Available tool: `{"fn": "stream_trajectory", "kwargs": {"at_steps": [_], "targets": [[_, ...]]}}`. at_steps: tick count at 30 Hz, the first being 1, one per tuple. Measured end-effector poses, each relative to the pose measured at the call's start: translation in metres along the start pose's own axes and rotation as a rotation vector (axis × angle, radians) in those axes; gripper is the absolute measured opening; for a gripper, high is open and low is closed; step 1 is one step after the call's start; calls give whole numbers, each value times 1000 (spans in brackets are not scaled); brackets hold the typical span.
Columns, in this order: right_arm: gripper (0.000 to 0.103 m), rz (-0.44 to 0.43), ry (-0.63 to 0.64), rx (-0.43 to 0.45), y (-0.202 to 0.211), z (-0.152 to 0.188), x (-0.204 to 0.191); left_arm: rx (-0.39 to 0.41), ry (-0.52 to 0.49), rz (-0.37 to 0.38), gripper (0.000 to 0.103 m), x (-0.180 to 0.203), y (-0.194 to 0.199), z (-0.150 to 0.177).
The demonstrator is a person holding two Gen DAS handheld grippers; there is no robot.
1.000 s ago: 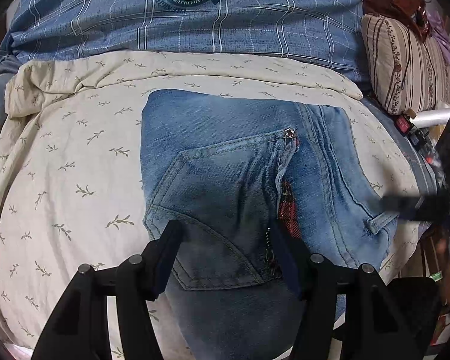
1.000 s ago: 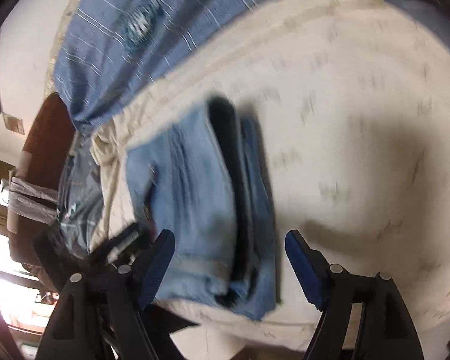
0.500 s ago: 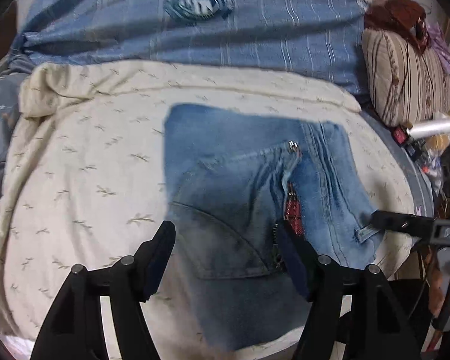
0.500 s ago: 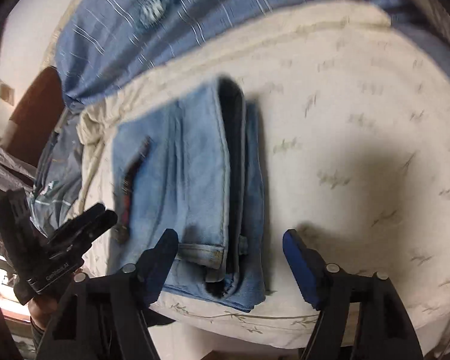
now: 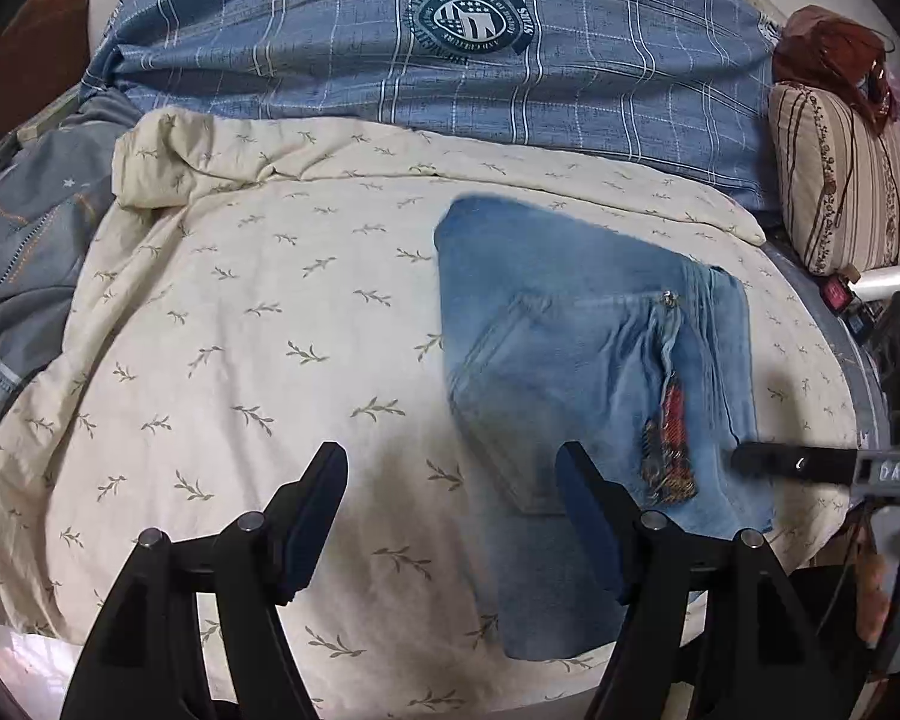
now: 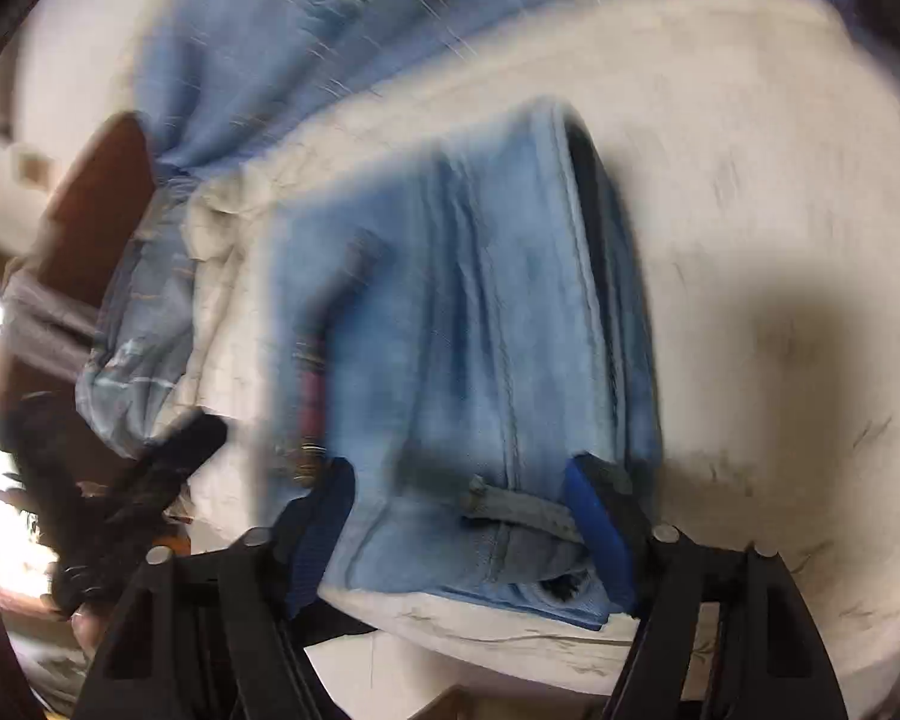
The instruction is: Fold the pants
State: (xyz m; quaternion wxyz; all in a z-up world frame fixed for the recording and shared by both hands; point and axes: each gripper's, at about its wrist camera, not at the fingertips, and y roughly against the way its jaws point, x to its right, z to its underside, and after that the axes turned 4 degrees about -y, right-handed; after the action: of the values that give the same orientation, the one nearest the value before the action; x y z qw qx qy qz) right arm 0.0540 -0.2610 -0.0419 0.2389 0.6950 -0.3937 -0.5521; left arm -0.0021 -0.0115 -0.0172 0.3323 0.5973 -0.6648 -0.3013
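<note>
Folded blue jeans [image 5: 576,354] lie on a cream leaf-print bedspread [image 5: 240,330], back pocket and a red patterned tag facing up. My left gripper [image 5: 453,498] hovers open over the bedspread, and its right finger [image 5: 582,504] overlaps the jeans' left edge. In the blurred right wrist view, the jeans [image 6: 462,324] show their stacked layers. My right gripper [image 6: 459,510] has its jaws closing around the near hem and belt loop, with no pad visibly pressing. Its black finger [image 5: 798,462] reaches over the jeans' right edge in the left wrist view.
A blue plaid quilt with a round crest [image 5: 468,24] covers the far side of the bed. A striped pillow [image 5: 840,180] lies at the right and a grey-blue garment [image 5: 30,252] at the left. The bed's near edge runs just below both grippers.
My left gripper has slid left off the jeans' pocket onto the bedspread and spread wider. My right gripper has moved in, so the jeans' near hem now sits between its fingers.
</note>
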Motion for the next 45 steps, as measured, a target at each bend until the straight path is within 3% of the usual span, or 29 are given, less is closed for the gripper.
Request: {"fn": "stream_trajectory", "kwargs": {"at_steps": [3, 7, 10, 13, 15, 17, 20, 22, 26, 32, 37, 41, 45], "targets": [[72, -65, 31, 99, 39, -6, -9, 17, 72, 33, 77, -18, -2, -2], [80, 16, 42, 206, 71, -22, 7, -17, 229, 147, 77, -45, -21, -6], [80, -2, -38, 127, 46, -36, 33, -55, 246, 196, 77, -40, -40, -9], [80, -83, -73, 23, 9, -40, 49, -114, 230, 241, 77, -24, -62, -12], [79, -144, -53, 4, 2, -35, 48, -98, 206, 250, 76, -14, -63, -11], [66, -116, -12, 7, -3, -31, 42, -90, 190, 261, 62, -8, -63, -12], [40, -70, 11, 2, -10, -30, 37, -82, 151, 213, 47, 2, -60, -14], [34, -41, 37, 10, -10, -28, 29, -68, 127, 204, 34, 7, -56, -16], [22, 39, 118, 55, -1, -28, -5, -16, 36, 148, 27, 21, -37, -21], [21, 35, 221, 151, 44, -23, -52, 109, -10, 128, 26, 17, 14, -44], [20, -14, 265, 219, 71, -43, -96, 184, -8, 120, 27, -4, 48, -81], [20, -38, 270, 239, 80, -66, -114, 179, 12, 107, 27, -17, 41, -102], [20, -42, 244, 214, 61, -80, -108, 139, 40, 97, 27, -29, 10, -103]]}}
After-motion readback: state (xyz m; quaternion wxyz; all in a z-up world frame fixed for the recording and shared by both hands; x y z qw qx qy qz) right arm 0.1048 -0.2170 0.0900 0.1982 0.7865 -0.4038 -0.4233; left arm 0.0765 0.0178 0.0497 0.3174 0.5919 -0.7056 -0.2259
